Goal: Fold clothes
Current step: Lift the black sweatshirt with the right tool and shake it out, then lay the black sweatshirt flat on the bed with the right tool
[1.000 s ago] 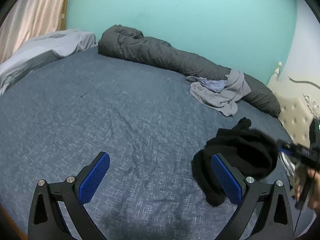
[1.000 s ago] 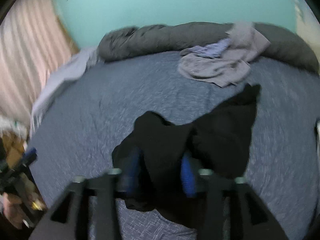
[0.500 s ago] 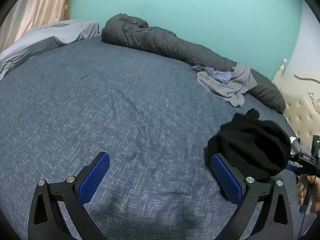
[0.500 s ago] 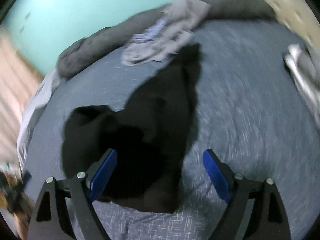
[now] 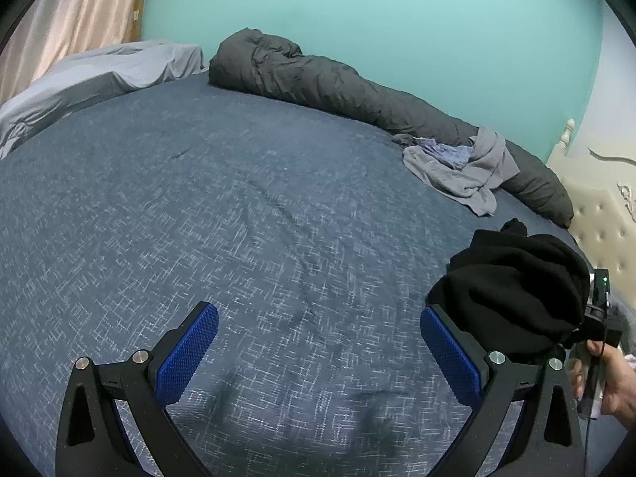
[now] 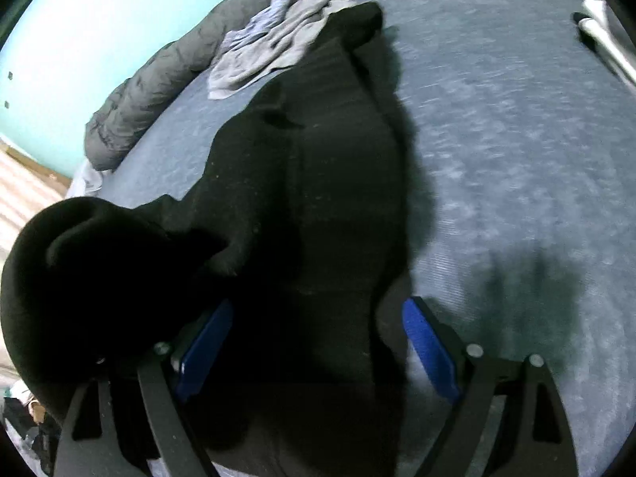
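Jaws of both grippers spread wide, left gripper empty, right gripper straddling black garment.

Most of the bed lies bare: its middle and near edge give open passage, and nothing lies between the fingers of the left gripper. Along the far edge a rolled dark duvet blocks the way, with a grey clothes heap against it toward the far right corner. A black garment covers the right side, bunched between the spread fingers of the right gripper. A pale pillow fills the far left corner.
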`<state>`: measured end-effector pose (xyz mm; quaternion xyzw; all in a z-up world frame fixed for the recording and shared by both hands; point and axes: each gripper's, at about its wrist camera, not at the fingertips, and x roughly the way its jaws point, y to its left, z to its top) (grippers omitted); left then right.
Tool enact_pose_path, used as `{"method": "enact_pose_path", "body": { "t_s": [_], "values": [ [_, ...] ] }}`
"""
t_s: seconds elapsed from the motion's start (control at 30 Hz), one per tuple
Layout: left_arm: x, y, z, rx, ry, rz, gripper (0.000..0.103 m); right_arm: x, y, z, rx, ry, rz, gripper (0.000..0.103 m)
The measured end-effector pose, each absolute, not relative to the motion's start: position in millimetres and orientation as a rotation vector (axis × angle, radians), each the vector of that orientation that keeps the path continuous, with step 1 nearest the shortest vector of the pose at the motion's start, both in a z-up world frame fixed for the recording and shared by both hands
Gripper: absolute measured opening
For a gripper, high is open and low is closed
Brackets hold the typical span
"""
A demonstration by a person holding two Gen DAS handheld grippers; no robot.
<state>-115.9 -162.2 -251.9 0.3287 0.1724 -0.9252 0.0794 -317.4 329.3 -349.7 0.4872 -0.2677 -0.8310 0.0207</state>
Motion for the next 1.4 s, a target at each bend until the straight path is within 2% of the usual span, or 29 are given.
{"method": "enact_pose_path", "body": {
  "t_s": [0.07, 0.1, 0.17, 0.27, 0.33, 0.37, 0.6, 0.93, 1.03, 1.1, 1.13, 1.2, 1.27, 1.3, 1.4],
  "values": [
    [-115, -164, -252, 0.979, 0.512, -2.770, 0.103, -323, 326, -349, 1.482, -0.806, -2.552, 0.066],
    [-115, -165, -252, 0.977, 0.509, -2.769, 0.103, -325, 323, -347, 1.472, -0.787, -2.550, 0.062],
    [-114, -167, -252, 0.978, 0.513, -2.765, 0.103, -327, 315, -341, 1.430, -0.744, -2.543, 0.039],
    [-114, -168, -253, 0.977, 0.522, -2.762, 0.103, -330, 302, -325, 1.378, -0.652, -2.554, 0.018],
    [-113, -168, -252, 0.972, 0.520, -2.764, 0.103, -332, 295, -311, 1.321, -0.605, -2.568, 0.008],
    [-113, -168, -252, 0.970, 0.520, -2.765, 0.103, -333, 291, -304, 1.292, -0.582, -2.575, 0.008],
    [-109, -171, -249, 0.953, 0.533, -2.767, 0.103, -352, 237, -230, 1.085, -0.457, -2.540, 0.005],
    [-103, -187, -246, 0.917, 0.568, -2.743, 0.103, -382, 90, -126, 0.851, -0.265, -2.367, 0.004],
    [-102, -193, -246, 0.912, 0.582, -2.730, 0.103, -389, 49, -118, 0.890, -0.198, -2.253, 0.005],
    [-102, -196, -246, 0.911, 0.591, -2.727, 0.103, -389, 29, -124, 0.959, -0.090, -2.259, 0.007],
    [-102, -197, -246, 0.911, 0.594, -2.726, 0.103, -388, 24, -129, 0.987, -0.019, -2.300, 0.012],
    [-102, -198, -246, 0.908, 0.597, -2.726, 0.103, -385, 30, -134, 0.980, -0.006, -2.353, 0.029],
    [-103, -198, -247, 0.912, 0.599, -2.725, 0.103, -382, 56, -137, 0.968, -0.093, -2.409, 0.063],
    [-103, -199, -248, 0.916, 0.601, -2.723, 0.103, -380, 71, -138, 0.966, -0.137, -2.446, 0.066],
    [-109, -197, -251, 0.943, 0.619, -2.723, 0.103, -367, 124, -144, 0.975, -0.266, -2.506, 0.066]
  ]
}}
